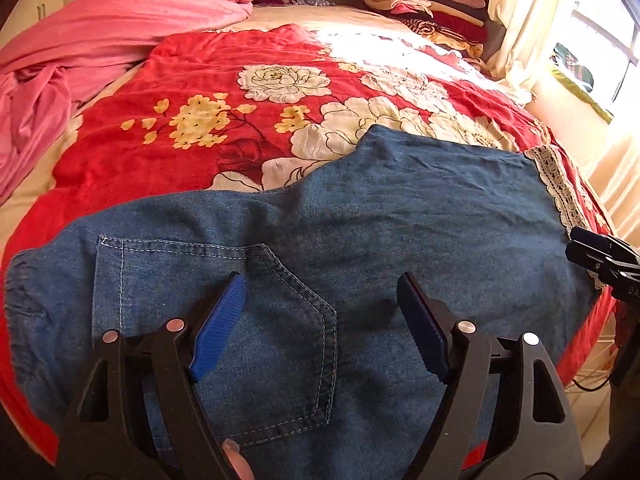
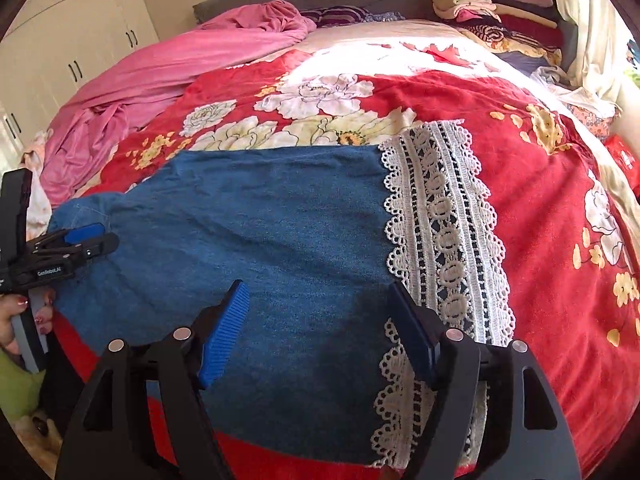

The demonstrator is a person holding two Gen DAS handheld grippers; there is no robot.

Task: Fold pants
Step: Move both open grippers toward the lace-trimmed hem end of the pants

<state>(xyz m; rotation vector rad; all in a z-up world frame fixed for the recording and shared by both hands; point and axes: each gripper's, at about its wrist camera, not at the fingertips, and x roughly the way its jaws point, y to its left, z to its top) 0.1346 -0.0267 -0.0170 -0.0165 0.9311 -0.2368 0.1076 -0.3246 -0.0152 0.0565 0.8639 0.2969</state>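
The blue denim pants (image 1: 360, 216) with the white lace hem (image 2: 444, 216) are lying flat on a red floral bedspread (image 1: 168, 80). Left gripper (image 1: 320, 284) sits spread wide over the back pocket (image 1: 224, 320) (gripping nothing). Right gripper (image 2: 316, 292) is just as wide apart by the lace, empty too.

The near half of the bed (image 1: 100, 184) is covered by the flat denim pants (image 1: 360, 216), low enough to pass over. Beyond them the red floral bedspread (image 2: 532, 184) lies flat and free to the right and far side. A heaped pink sheet (image 1: 80, 56) blocks the far left. A stack of folded clothes (image 2: 492, 12) stands at the far right corner, beside the curtain (image 1: 520, 16).
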